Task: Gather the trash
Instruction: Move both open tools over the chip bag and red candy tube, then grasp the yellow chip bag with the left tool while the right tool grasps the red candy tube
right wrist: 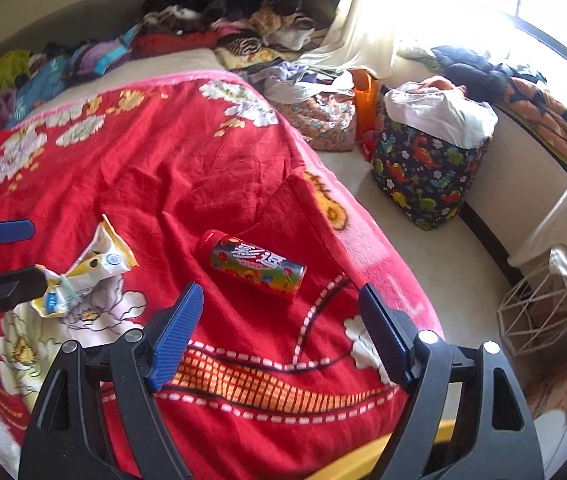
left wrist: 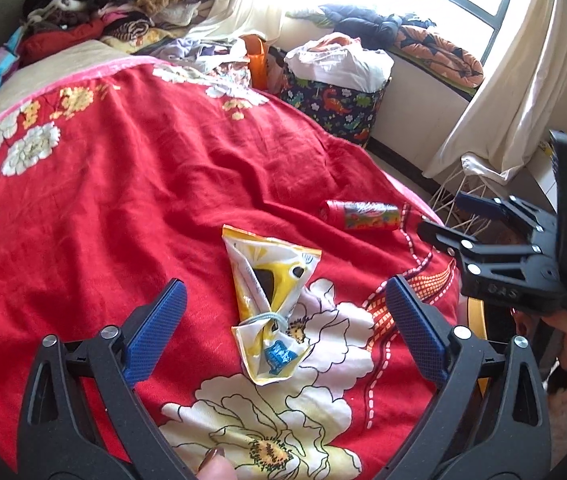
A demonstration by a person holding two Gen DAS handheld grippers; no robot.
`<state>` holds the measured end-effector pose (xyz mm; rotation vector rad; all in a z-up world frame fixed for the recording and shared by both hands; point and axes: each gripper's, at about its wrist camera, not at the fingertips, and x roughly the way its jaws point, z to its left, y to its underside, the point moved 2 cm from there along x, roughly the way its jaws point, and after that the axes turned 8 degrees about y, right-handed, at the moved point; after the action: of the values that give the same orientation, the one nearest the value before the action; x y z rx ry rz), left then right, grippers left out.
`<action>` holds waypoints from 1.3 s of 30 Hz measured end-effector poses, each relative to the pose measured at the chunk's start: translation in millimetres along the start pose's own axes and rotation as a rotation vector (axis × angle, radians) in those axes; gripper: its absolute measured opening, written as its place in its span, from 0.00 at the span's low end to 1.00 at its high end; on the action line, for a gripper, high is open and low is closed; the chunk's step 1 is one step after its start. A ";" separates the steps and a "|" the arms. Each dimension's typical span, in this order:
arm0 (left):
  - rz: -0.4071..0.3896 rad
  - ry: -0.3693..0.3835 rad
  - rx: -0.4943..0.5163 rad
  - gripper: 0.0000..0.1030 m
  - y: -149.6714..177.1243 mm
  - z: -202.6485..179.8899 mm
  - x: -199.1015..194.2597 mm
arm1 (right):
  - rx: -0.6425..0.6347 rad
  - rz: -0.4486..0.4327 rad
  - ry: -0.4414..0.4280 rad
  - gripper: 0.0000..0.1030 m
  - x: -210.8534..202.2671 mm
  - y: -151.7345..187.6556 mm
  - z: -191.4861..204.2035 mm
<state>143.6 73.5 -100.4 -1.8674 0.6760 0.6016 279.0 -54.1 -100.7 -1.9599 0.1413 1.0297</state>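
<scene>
The red floral blanket (left wrist: 171, 184) fills the scene, and it is the landmark here. The wire basket (right wrist: 539, 308) stands on the floor beyond the blanket's corner. On the blanket, the candy tube (right wrist: 249, 266) lies on its side near that edge; the tied yellow wrapper (left wrist: 269, 304) lies flat on the big white flower print. The left gripper (left wrist: 283, 332) hangs over the wrapper, jaws wide, nothing between the pads. The right gripper (right wrist: 279, 332) is short of the tube, jaws wide and empty too. Risks: the tube looks ready to roll off the blanket's edge if one finger nudges it first. The wrapper is thin, so closing low could pinch blanket cloth with it.
</scene>
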 end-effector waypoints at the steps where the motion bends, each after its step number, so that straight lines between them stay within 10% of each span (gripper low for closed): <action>1: 0.009 0.003 -0.003 0.83 1.8 0.9 2.6 | -0.020 0.010 -0.004 0.74 6.9 -2.4 2.4; 13: 0.080 0.007 -0.028 0.71 18.4 13.0 24.5 | -0.266 0.132 0.004 0.72 78.8 -13.8 36.1; 17: 0.090 0.002 -0.032 0.70 21.7 15.6 28.8 | -0.289 0.172 -0.017 0.52 98.4 -12.4 42.3; 23: 0.099 -0.002 -0.023 0.67 24.7 14.4 33.3 | -0.231 0.204 -0.065 0.35 101.7 -9.2 50.7; 32: 0.136 -0.001 0.013 0.27 31.5 6.8 36.4 | 0.064 0.235 -0.213 0.28 68.2 4.0 41.5; 39: 0.128 0.033 0.023 0.25 28.8 -1.6 27.7 | 0.245 0.173 -0.272 0.26 22.9 26.9 42.3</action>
<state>143.8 57.7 -137.2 -1.8265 0.8255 0.6432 255.8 -31.9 -145.5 -1.5917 0.2756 1.3159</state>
